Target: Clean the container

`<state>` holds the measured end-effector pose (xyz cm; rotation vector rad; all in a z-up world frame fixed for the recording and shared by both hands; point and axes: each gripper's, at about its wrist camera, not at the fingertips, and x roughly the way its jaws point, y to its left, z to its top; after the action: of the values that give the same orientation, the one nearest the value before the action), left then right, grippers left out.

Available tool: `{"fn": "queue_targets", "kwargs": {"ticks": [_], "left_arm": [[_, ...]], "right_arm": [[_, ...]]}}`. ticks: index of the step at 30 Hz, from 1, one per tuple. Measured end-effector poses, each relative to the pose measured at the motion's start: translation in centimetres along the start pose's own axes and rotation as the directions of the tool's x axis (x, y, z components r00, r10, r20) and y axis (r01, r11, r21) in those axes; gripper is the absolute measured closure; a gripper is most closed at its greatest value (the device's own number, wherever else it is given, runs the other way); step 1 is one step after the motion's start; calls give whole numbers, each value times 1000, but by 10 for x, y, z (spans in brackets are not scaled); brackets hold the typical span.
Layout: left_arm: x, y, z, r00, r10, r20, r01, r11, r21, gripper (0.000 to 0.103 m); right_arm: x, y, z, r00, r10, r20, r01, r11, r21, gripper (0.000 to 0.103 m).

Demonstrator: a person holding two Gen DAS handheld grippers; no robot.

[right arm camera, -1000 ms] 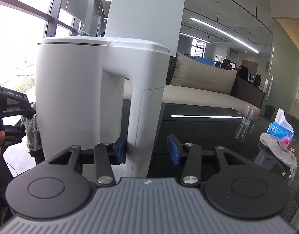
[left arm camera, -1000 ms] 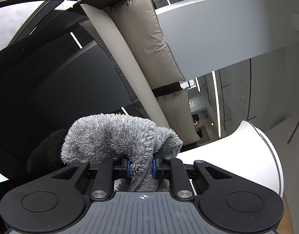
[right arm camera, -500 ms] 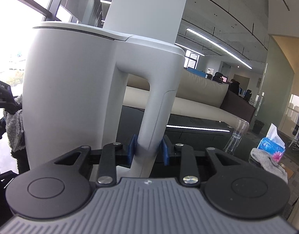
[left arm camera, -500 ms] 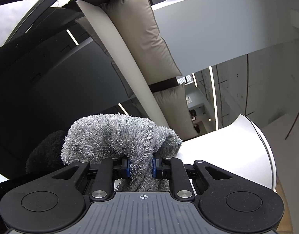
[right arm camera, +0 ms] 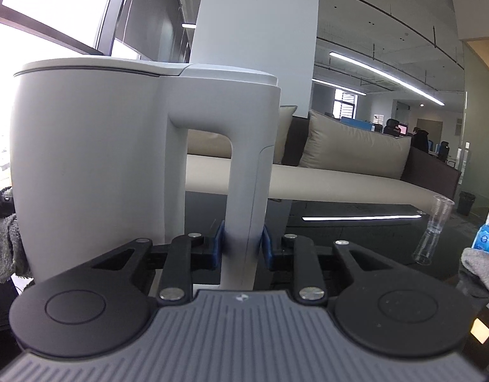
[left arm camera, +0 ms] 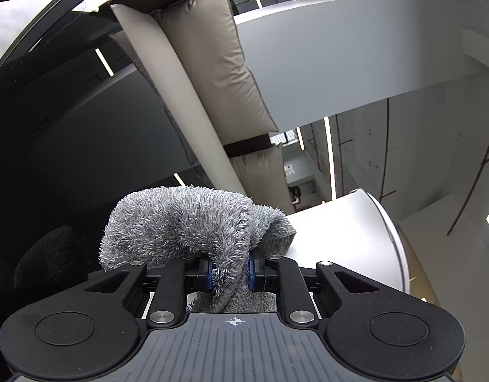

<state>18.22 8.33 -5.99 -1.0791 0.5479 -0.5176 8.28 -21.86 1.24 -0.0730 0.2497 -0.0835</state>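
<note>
Beyond both tongs, a long beige sofa (right arm camera: 340, 184) with cushions is seen across the far side of the dark glossy table (right arm camera: 355, 232); a wide white column (right arm camera: 257, 31) is seen rising behind it in the right wrist view.

Directly ahead of the right gripper (right arm camera: 241, 248), the white container (right arm camera: 91, 165) is found standing upright on the table, lid closed, body to the left of the tongs and its handle (right arm camera: 247, 184) running down between the two blue pads. The jaws are closing on the lower part of the handle, and both pads are seen against its sides.

Ahead and to the right of the left gripper (left arm camera: 229, 269), the same container's white curved wall (left arm camera: 346, 238) is seen tilted in the view. The left tongs are pressed together on a fold of the grey fluffy cloth (left arm camera: 187, 222), which is bunched over the fingertips and lies against the container wall at its right edge. From the right wrist view, the cloth is glimpsed at the far left of the container body.

Far right of the right tongs, a second grey rag (right arm camera: 480, 267) and a blue tissue pack (right arm camera: 486, 235) are noted at the table edge. Nearer the tongs, a clear plastic cup (right arm camera: 435, 229) is noted on the table; whether it is upright cannot be told.
</note>
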Motion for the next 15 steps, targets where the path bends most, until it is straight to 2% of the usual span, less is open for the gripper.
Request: {"fn": "queue_targets", "kwargs": {"ticks": [7,11,15], "left_arm": [[-2,-8,6,996,-83,35,83,996,20,87],[0,-16,8,987,-150,58,148,988,40,87],[3,-23,10,981,-182,74,179,983,49,87]], "right_arm": [[11,-6,2,995,87,55,-90,995,45,78],[15,-2,4,991,111,68,-114,993,38,78],[16,-2,8,990,123,73,-127,991,41,78]]}}
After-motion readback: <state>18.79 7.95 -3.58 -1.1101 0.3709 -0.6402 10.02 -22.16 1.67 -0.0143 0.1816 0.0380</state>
